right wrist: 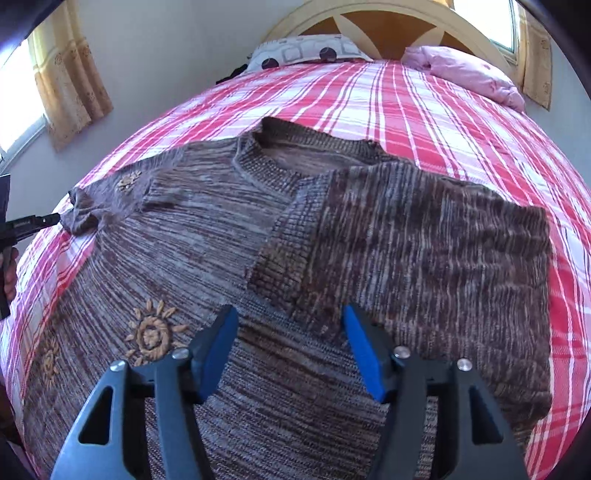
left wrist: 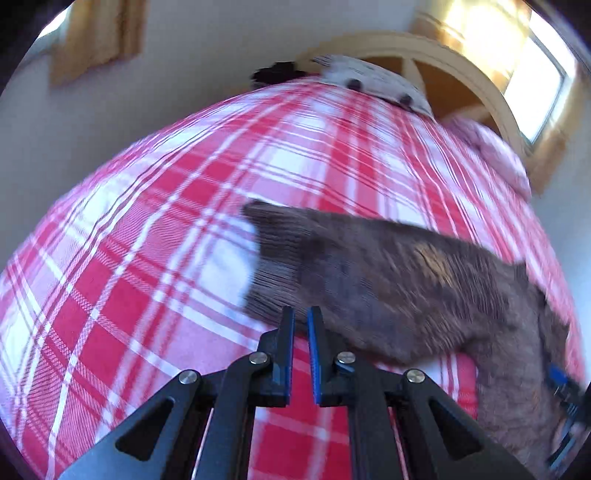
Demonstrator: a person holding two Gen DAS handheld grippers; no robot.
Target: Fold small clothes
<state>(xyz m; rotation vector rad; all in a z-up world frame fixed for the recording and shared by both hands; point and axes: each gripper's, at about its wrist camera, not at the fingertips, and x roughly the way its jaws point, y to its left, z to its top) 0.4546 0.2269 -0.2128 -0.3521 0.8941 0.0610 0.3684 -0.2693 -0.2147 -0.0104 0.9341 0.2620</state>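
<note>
A brown-grey knitted sweater (right wrist: pixel 229 229) with embroidered sun motifs lies on the bed. Its right sleeve (right wrist: pixel 424 240) is folded across the chest. My right gripper (right wrist: pixel 290 314) is open just above the sweater's body, holding nothing. My left gripper (left wrist: pixel 301 314) is shut on the cuff of the left sleeve (left wrist: pixel 369 266) and holds it stretched over the bedspread. In the right wrist view the left gripper's fingertips (right wrist: pixel 50 219) pinch that cuff at the far left edge. The left wrist view is blurred.
The bed has a red and white plaid cover (right wrist: pixel 388 107). A white patterned pillow (right wrist: pixel 306 51) and a pink pillow (right wrist: pixel 469 72) lie at the curved wooden headboard (right wrist: pixel 388 22). Curtained windows (right wrist: pixel 66 74) flank the bed.
</note>
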